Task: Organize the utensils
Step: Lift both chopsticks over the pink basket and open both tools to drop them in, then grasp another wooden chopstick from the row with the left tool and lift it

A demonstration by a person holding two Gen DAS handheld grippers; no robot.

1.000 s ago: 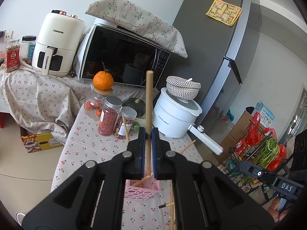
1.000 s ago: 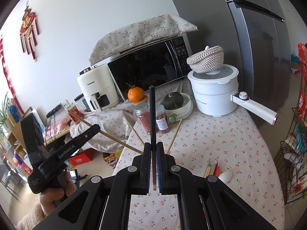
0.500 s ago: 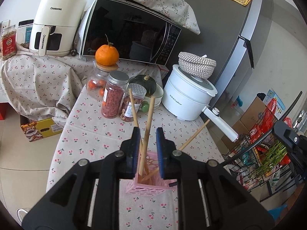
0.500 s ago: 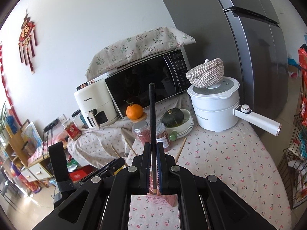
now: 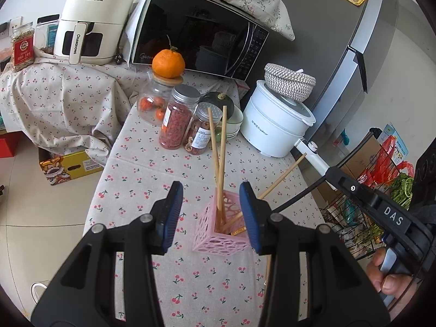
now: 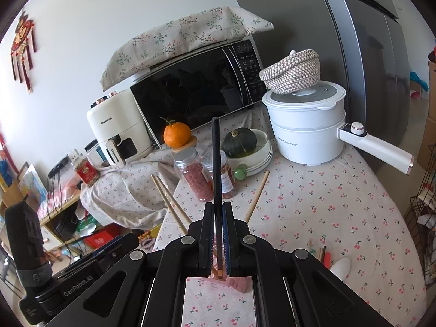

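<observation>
Left tool (image 5: 208, 212) jaws opening, wooden chopstick (image 5: 222, 160) released into pink holder (image 5: 218, 234); right tool (image 6: 218, 234) clamps black chopstick (image 6: 216, 163), next.

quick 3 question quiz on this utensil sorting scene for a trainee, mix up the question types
1. True or false: the right gripper is shut on the black chopstick.
2. How many wooden chopsticks stand in the pink basket?
3. What sits on the glass jar's lid? A) orange B) squash C) woven bowl

Key:
1. True; its pads clamp the stick upright.
2. Three: two near upright, one leaning right.
3. A, the orange.
</observation>
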